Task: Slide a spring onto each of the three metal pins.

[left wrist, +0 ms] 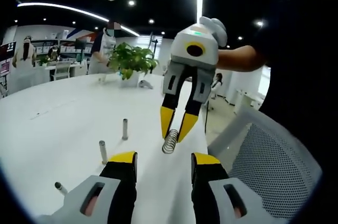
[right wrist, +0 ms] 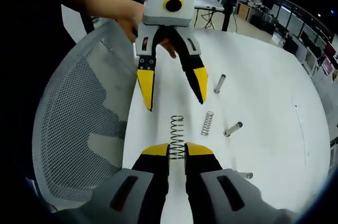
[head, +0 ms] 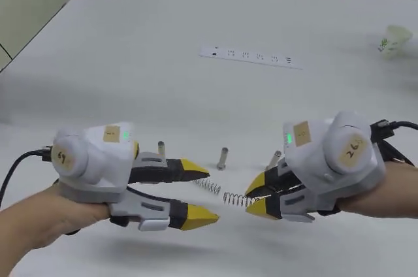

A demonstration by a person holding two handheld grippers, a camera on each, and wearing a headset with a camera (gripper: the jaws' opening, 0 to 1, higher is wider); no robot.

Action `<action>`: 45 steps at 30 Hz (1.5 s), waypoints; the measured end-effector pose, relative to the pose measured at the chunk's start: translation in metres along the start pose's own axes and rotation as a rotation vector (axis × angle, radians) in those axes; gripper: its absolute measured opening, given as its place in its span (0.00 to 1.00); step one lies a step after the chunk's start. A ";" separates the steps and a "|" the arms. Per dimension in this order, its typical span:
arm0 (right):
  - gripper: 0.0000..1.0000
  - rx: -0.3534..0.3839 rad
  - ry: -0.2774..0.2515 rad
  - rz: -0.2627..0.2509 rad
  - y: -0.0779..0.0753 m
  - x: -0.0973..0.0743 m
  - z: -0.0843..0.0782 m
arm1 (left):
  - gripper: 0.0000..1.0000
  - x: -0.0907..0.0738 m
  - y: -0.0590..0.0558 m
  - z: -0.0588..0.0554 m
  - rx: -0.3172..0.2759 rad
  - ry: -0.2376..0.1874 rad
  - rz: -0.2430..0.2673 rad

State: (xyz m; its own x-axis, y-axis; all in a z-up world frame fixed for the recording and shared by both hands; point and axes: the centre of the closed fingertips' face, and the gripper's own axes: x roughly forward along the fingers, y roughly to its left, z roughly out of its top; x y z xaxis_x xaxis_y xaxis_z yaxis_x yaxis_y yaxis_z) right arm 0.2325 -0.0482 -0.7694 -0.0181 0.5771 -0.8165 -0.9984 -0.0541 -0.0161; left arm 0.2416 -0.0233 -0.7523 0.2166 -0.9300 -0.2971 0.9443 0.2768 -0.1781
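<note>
Held spring [head: 235,198]: gripped at one end by my right tool [head: 253,200], whose jaws are closed on it; the free end reaches toward the left tool [right wrist: 175,102].
Loose spring [right wrist: 207,123]: lying on the surface [head: 130,42] near the pins [head: 223,158].
Pins: three, all bare; I judge none fitted yet.
Left tool: jaws wide apart, empty.
View difference: the right gripper view separates both springs; the left gripper view presents the held one nearly end-on.

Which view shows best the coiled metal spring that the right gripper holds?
The right gripper view: the coiled metal spring runs full-length out from the right gripper. The head view shows it small, sideways; the left gripper view, nearly end-on.
</note>
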 end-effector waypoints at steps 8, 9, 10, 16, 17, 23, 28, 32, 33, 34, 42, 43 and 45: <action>0.08 0.006 0.025 0.001 0.002 0.009 -0.008 | 0.26 0.025 -0.006 -0.013 0.001 0.038 -0.072; 0.08 0.010 0.023 0.003 0.002 0.009 -0.008 | 0.26 0.027 -0.007 -0.012 0.001 0.036 -0.078; 0.08 0.014 0.018 0.004 0.002 0.009 -0.007 | 0.24 0.028 -0.008 -0.012 0.002 0.032 -0.079; 0.08 0.025 0.006 0.001 0.001 0.006 -0.006 | 0.21 0.029 -0.009 -0.011 -0.005 0.019 -0.079; 0.08 0.027 0.010 0.004 0.002 0.007 -0.007 | 0.20 0.029 -0.008 -0.011 -0.005 0.015 -0.074; 0.08 0.024 0.011 0.009 0.003 0.007 -0.008 | 0.14 0.030 -0.009 -0.009 -0.005 0.006 -0.075; 0.08 0.017 -0.001 0.014 0.005 0.007 -0.004 | 0.09 0.030 -0.012 -0.009 -0.003 0.002 -0.080; 0.08 0.014 0.001 0.016 0.005 0.006 -0.004 | 0.05 0.031 -0.013 -0.009 0.001 0.000 -0.072; 0.08 0.011 0.002 0.017 0.006 0.006 -0.003 | 0.04 0.030 -0.013 -0.008 0.002 0.000 -0.071; 0.08 0.011 0.002 0.016 0.006 0.006 -0.003 | 0.04 0.030 -0.013 -0.009 0.005 0.001 -0.072; 0.08 0.017 -0.022 0.003 0.004 0.003 0.000 | 0.03 0.028 -0.013 -0.004 -0.006 -0.003 -0.052; 0.08 0.025 -0.032 0.007 0.004 0.002 0.000 | 0.03 0.028 -0.013 -0.003 -0.006 -0.004 -0.053; 0.08 0.033 -0.043 0.011 0.005 0.002 0.000 | 0.03 0.028 -0.014 -0.003 -0.003 -0.002 -0.059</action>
State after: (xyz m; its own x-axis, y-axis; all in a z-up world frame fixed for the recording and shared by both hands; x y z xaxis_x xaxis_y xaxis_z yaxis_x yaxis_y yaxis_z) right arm 0.2274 -0.0472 -0.7708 -0.0305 0.6108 -0.7912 -0.9994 -0.0338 0.0124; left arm 0.2332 -0.0521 -0.7610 0.1614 -0.9452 -0.2838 0.9545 0.2226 -0.1983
